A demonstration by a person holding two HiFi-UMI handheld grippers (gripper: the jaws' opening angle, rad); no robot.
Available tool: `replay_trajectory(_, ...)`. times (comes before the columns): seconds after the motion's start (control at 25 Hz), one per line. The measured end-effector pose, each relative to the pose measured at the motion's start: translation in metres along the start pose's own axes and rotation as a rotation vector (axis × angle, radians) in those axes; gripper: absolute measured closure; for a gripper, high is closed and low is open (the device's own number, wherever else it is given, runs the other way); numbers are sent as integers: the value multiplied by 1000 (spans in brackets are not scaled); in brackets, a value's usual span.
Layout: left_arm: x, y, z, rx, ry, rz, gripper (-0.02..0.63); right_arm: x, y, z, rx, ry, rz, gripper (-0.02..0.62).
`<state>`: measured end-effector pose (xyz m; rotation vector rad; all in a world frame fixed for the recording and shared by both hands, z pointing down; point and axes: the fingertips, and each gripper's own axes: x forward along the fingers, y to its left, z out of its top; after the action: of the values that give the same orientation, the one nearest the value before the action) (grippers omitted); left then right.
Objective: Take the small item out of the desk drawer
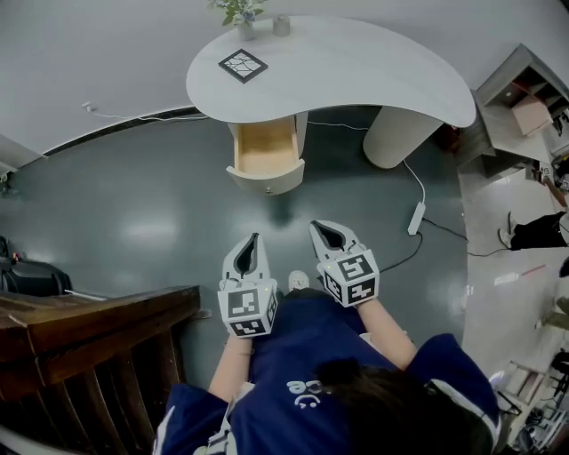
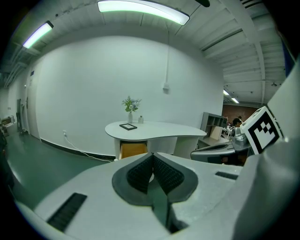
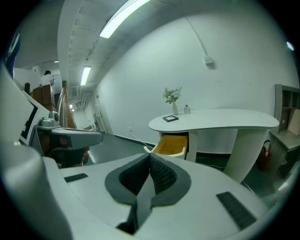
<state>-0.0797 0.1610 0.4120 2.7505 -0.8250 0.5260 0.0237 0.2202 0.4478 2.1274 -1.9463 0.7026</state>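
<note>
A white curved desk (image 1: 356, 75) stands ahead by the wall, and its wooden drawer (image 1: 266, 153) is pulled open. What I can see of the drawer's inside is bare wood, with no small item in sight. Both grippers hang side by side in front of the person's body, well short of the desk. My left gripper (image 1: 255, 240) is shut with nothing between its pads. Beside it my right gripper (image 1: 316, 227) is shut too, and empty. The drawer (image 2: 133, 150) shows in the left gripper view and the drawer (image 3: 169, 144) in the right gripper view, far beyond the jaws.
On the desk lie a framed picture (image 1: 243, 65), a vase with a plant (image 1: 242, 16) and a small jar (image 1: 281, 25). A white cable with a power strip (image 1: 416, 218) runs over the dark floor at right. A dark wooden piece of furniture (image 1: 80, 342) stands close on the left.
</note>
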Motion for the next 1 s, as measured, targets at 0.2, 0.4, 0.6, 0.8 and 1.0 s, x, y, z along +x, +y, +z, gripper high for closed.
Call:
replay_trajectory(0.2,7,1,-6,-11,22,9,601,4,-8,-2,16,8,6,588)
replay_trajectory(0.4,18,9,-5,-4,29,-6,603,11,-12,-3,31,21,-7,588)
replay_trajectory(0.6,45,23,2,-4,30,-36,603,29,-22,3,30,38,-33,588)
replay_trajectory(0.8,82,43,15,-5,31,-69,603,61,-37,18,20,67,-62,588)
replay_trajectory(1.0,128,74,30,-8,44,-88,601,100,-50,42,0,93,-78,588)
